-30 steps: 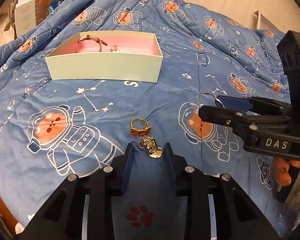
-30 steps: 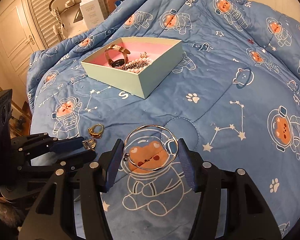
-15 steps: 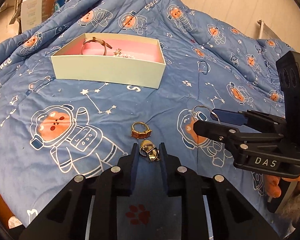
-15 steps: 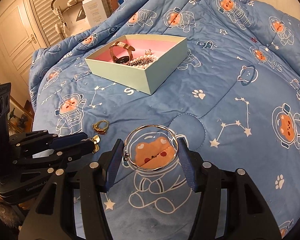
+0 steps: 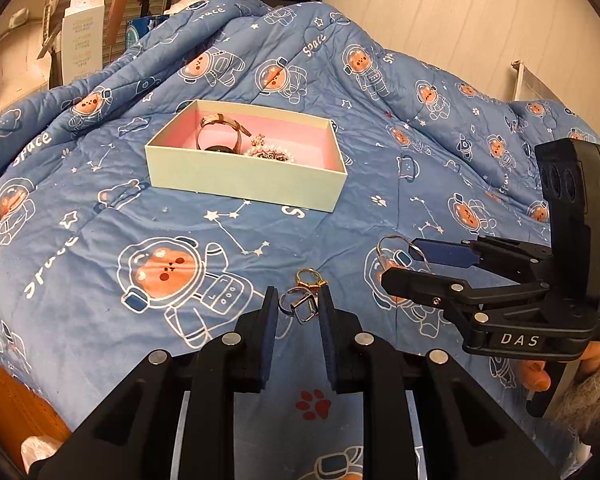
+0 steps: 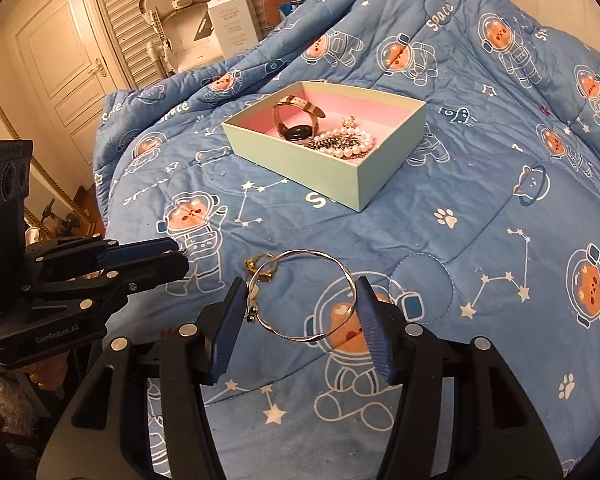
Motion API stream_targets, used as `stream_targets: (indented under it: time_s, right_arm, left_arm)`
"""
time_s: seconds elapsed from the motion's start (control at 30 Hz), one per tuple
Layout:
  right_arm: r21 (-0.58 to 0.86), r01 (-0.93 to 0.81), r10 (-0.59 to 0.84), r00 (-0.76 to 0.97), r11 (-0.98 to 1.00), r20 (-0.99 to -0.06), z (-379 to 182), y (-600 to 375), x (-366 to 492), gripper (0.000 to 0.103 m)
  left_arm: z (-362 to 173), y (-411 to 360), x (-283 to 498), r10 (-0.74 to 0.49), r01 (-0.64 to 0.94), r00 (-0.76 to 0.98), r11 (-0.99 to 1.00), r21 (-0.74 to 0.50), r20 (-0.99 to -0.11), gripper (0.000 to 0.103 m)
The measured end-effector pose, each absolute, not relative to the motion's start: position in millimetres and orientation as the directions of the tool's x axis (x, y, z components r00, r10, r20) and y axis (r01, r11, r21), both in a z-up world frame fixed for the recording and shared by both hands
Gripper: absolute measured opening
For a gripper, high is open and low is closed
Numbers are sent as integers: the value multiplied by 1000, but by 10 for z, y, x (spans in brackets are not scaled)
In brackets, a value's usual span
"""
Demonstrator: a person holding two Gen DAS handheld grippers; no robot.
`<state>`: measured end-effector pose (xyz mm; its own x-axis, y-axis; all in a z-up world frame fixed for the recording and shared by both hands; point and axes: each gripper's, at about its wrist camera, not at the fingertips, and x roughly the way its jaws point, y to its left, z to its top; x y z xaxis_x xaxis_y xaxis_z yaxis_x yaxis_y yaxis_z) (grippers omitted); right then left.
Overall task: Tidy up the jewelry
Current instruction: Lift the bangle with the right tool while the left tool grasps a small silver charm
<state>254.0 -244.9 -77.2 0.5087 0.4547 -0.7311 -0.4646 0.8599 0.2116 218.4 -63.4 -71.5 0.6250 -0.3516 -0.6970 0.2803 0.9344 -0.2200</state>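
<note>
With the left gripper point(image 5: 298, 314) pinching a silver ring point(image 5: 300, 307) and the right gripper point(image 6: 302, 314) clamping the bangle point(image 6: 302, 295), carry both level toward the box point(image 5: 244, 176) at 12 o'clock, avoiding the gold ring point(image 5: 310, 277).

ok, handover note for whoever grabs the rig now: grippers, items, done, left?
Left gripper: shut on the silver ring, lifted off the quilt.
Right gripper: shut on the bangle, also lifted.
Box: watch and pearl strand already inside.
Left: drop the ring and bangle in, then fetch the gold ring on the quilt.
</note>
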Motion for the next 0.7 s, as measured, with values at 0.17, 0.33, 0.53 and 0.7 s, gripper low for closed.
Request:
stream_targets:
  time_s: [0.17,0.33,0.53,0.7]
  right_arm:
    - [245,-494,498,487,834,-717,-652,-2374,2651,55]
    - [280,-510,533,459,813,-711,-548,-2329,2847,55]
    - [274,-525,540,463,806,-703,-399,-2290,3109,55]
    - [211,-552,513,478,807,-713,-305,-2210,3323,55]
  left_arm:
    - [-584,-530,2318,-356,281,636,933,-224,-684,20]
    - [-437,-465,2497,-363,304,645,929,-210,-672,20]
    - [-321,-407,2747,-366,321,648,927,-197,-668,20]
    - [-258,-366,3023,-368,320,645,926,-201,-670,20]
